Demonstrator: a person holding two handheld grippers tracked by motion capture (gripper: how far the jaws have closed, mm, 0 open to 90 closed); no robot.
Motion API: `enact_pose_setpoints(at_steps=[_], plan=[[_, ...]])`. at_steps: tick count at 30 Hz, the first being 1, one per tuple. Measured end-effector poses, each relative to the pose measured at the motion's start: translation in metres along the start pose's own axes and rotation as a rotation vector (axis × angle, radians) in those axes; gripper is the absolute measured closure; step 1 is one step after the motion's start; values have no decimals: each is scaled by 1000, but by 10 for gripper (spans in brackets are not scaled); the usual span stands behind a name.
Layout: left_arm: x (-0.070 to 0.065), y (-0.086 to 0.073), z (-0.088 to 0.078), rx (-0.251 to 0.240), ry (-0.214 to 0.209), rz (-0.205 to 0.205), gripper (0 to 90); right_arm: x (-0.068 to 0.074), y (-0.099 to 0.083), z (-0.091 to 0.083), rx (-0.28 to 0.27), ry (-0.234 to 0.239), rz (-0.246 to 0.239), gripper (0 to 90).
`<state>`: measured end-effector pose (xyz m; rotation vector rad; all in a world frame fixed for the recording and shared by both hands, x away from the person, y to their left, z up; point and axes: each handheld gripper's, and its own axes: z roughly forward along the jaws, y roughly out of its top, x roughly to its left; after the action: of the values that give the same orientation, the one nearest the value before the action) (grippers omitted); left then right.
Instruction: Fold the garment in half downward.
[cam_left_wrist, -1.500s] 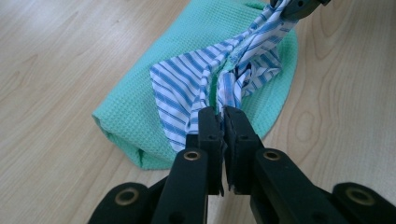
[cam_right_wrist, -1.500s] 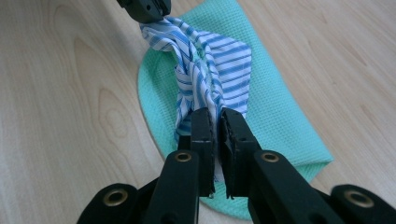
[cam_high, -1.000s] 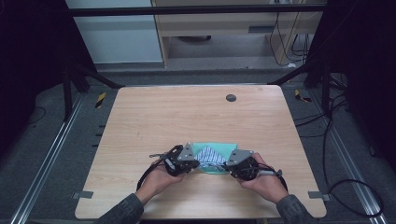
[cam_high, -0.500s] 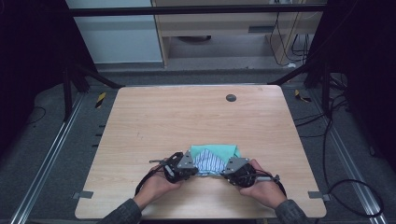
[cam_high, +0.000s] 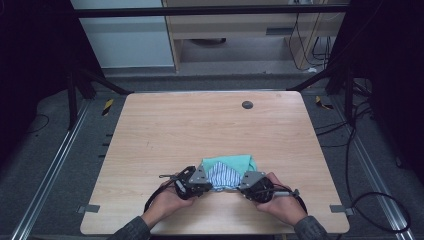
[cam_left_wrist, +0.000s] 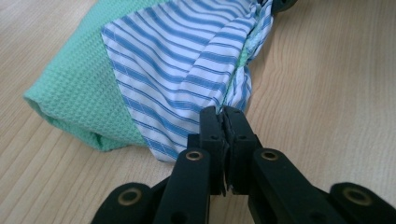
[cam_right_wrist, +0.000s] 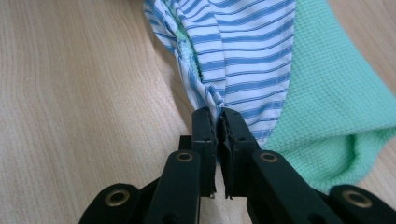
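Both forearms enter from the near table edge, hands close together and level. Left gripper (cam_high: 206, 180) — jaws pressed together, pinching fabric at the tips. Right gripper (cam_high: 244, 184) — jaws likewise clamped on fabric. The two grippers point inward toward each other.

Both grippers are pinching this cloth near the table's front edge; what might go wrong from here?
1. The left gripper and right gripper each clamp only a thin bunched edge of the striped cloth, so a pull may slip it free.
2. The green cloth lies folded with it and looks ungripped; it may slide out.
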<state>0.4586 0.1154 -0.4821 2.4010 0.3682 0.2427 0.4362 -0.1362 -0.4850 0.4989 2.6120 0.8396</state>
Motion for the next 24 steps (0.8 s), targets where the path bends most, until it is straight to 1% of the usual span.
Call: enact_pose_setpoints(at_steps=[4,6,8,10,12,14,15,16,18,19,21,22,23,24], plan=[[-1,-1,-6,-32,-7,-24,861,-1,-1,-3,-12,-2,19,808],[-2,-1,-9,-39,-8,-28,861,0,-2,-6,-20,1,30,784],[-3,-2,-9,-36,-9,-25,862,0,-3,-7,-23,0,32,782],[-5,-3,-9,-30,-14,-23,863,2,-4,-8,-20,8,32,773],[-7,-4,-9,-29,-27,-23,861,3,-6,-9,-21,11,36,753],[-10,-6,-10,-34,-33,-26,850,4,-7,-12,-20,11,42,711],[-12,-7,-11,-41,-35,-35,841,5,-8,-13,-20,9,44,687],[-13,-7,-13,-37,-32,-29,823,5,-9,-14,-18,11,47,649],[-15,-8,-17,-45,-32,-35,769,6,-12,-17,-14,6,61,551],[-16,-9,-20,-54,-12,-48,711,6,-13,-19,-10,5,75,486],[-16,-9,-25,-71,5,-63,589,6,-16,-23,4,-1,106,418],[-16,-9,-30,-81,22,-69,547,6,-18,-25,4,-6,109,384],[-15,-10,-32,-87,31,-77,496,6,-20,-27,0,-27,122,329],[-13,-10,-36,-99,45,-97,443,5,-21,-29,-4,-41,129,293]])
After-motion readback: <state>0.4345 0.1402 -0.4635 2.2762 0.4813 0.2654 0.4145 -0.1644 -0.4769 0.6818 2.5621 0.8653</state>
